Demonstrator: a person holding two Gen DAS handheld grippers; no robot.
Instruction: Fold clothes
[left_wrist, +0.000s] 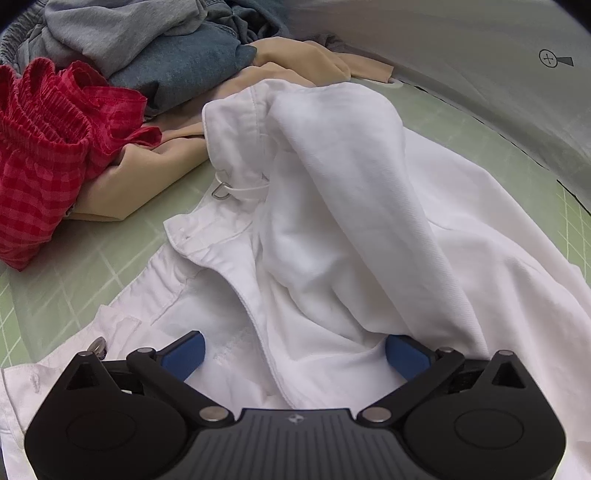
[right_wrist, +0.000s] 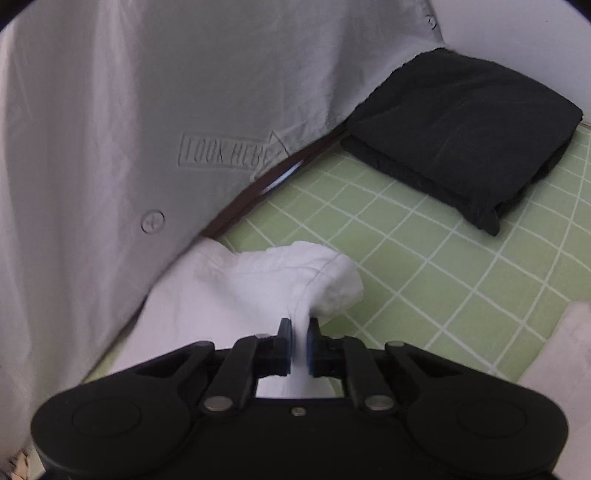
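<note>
A white garment (left_wrist: 351, 206) with a buttoned waistband and a metal ring lies rumpled on the green grid mat (left_wrist: 74, 280). My left gripper (left_wrist: 295, 354) hovers just over its near part, blue pads wide apart, with cloth under them but not pinched. In the right wrist view my right gripper (right_wrist: 299, 332) is shut on a bunched end of the white garment (right_wrist: 295, 273), which puffs out beyond the fingertips above the green grid mat (right_wrist: 424, 266).
A pile of unfolded clothes sits at the back left: a red checked piece (left_wrist: 48, 155), a tan one (left_wrist: 147, 177), denim (left_wrist: 177, 70) and a grey one (left_wrist: 122, 33). A folded black garment (right_wrist: 465, 133) rests at the mat's far right. A person's grey shirt (right_wrist: 129, 110) stands close by.
</note>
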